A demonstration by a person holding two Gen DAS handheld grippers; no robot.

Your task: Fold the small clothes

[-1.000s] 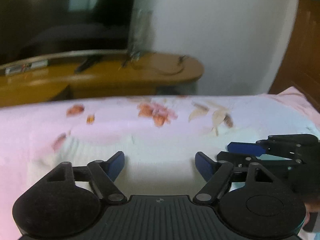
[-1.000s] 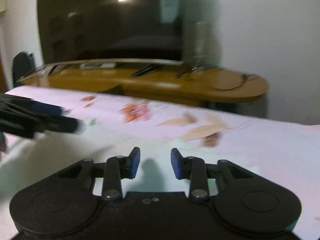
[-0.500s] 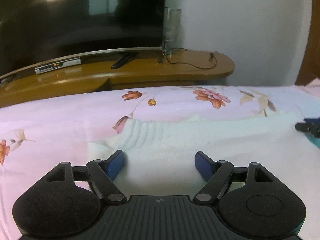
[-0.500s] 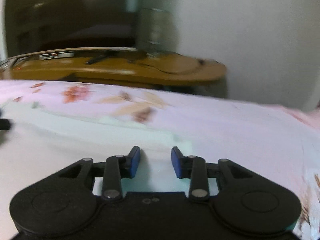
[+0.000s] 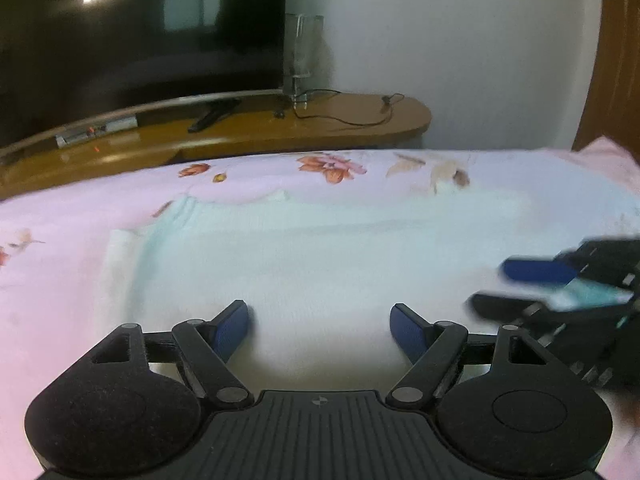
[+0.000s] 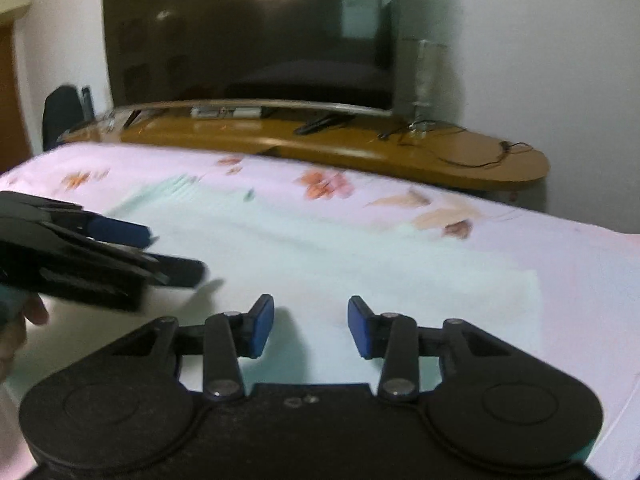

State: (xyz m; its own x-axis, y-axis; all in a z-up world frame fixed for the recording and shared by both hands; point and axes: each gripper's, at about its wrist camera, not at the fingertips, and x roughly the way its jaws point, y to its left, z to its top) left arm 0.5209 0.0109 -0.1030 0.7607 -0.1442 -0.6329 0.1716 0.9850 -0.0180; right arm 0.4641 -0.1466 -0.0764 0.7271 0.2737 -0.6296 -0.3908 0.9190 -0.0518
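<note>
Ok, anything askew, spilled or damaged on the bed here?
Nothing stands out. The white knit garment lies spread flat on the floral sheet; both grippers sit over it, jaws open, holding nothing.

Garment point(image 5: 320, 248) lies flat on bed point(image 5: 60, 280), sheet under it. Both tools over garment's near edge: left tool point(image 5: 319, 322) to left, right tool point(image 6: 311, 326) just beside on right. Behind bed: TV stand point(image 6: 360, 148) w/ TV point(image 6: 248, 32) on it; wall point(image 5: 460, 40) to right.
</note>
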